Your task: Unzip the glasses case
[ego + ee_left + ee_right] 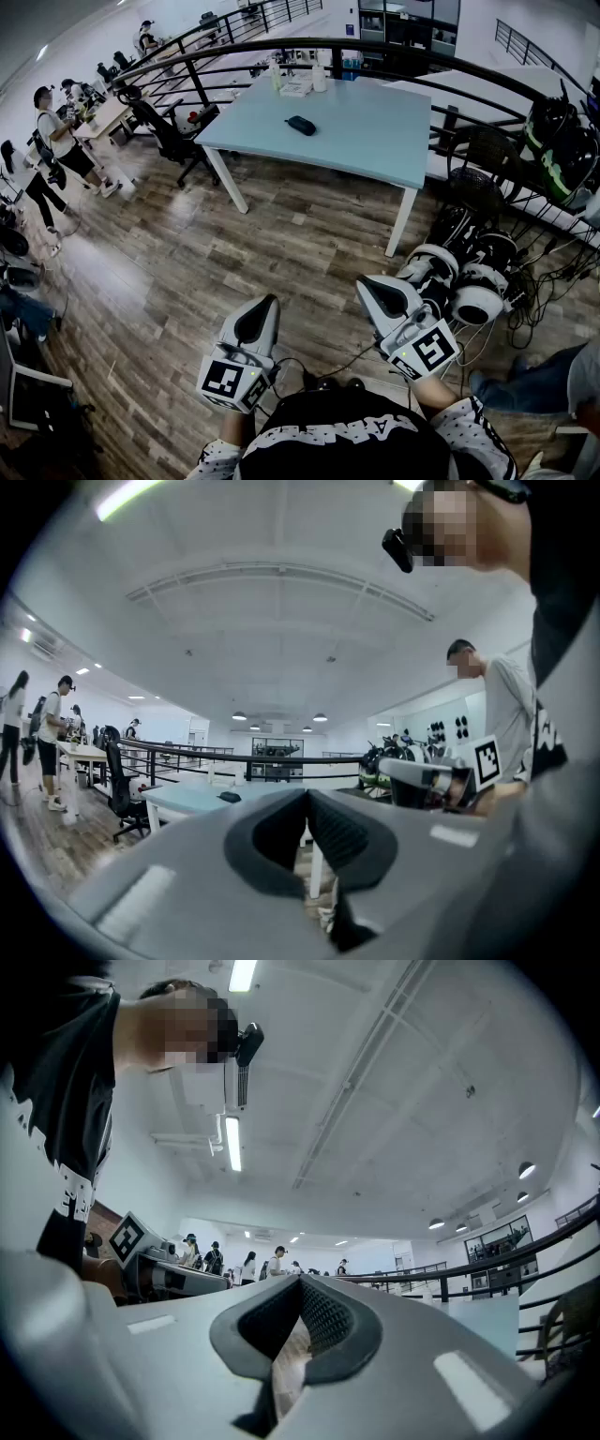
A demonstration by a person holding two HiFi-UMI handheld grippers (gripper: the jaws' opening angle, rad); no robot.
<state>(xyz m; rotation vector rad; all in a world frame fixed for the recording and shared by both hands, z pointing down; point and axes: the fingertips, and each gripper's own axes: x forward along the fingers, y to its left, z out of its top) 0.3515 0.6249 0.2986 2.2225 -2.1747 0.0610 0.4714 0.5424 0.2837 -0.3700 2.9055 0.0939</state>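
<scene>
2 grippers pressed shut and empty, both well short of the table [375, 141]; glasses case [300, 125] lies on the tabletop.
Left gripper [273, 299] has jaws together at the tips with nothing between them, aimed toward the table's near edge; right gripper [360, 282] has jaws together too, also empty, just beside the left and nearer the table's front right leg. The dark case sits alone toward the table's left side, zipped state too small to tell. Bottles and boxes [300, 82] stand at the table's far edge, 1 office chair [164, 131] is left of the table, and a black railing [375, 47] curves behind it.
</scene>
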